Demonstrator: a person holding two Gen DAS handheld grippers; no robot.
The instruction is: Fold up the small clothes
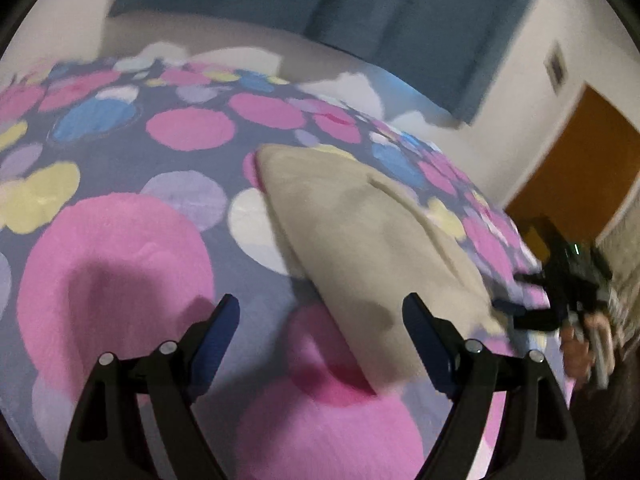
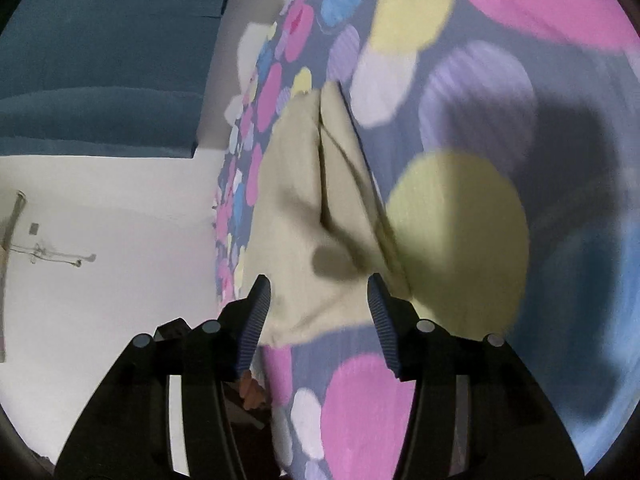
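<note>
While both views are smeared by motion blur, the main things can be told.

Setting: a bed [image 1: 120, 240] covered by a spread of pink, blue, yellow, lilac and white dots on a grey-blue ground.

Garment: a small beige garment [image 1: 360, 232] lies flat on the bedspread, folded lengthwise into a long narrow shape; in the right wrist view [image 2: 304, 184] a crease or seam runs down its length.

Left tongs: the left tongs [image 1: 320, 320] hang above the bedspread with the jaws spread wide and nothing between them; the right-hand finger sits over the near edge of the beige cloth, though I cannot tell whether it touches.

Right tongs: the right tongs [image 2: 320, 296] stand about half open, with the near end of the garment showing in the gap; the pads do not press on the cloth.

Right tongs seen from the left: they [image 1: 516, 312] appear, blurred, at the bed's right edge beside the garment's end, with a hand [image 1: 580, 352] behind them.

Surroundings: a teal curtain [image 1: 400, 12], a white wall [image 1: 540, 92] and an orange-brown door [image 1: 580, 168] lie beyond the bed.
</note>
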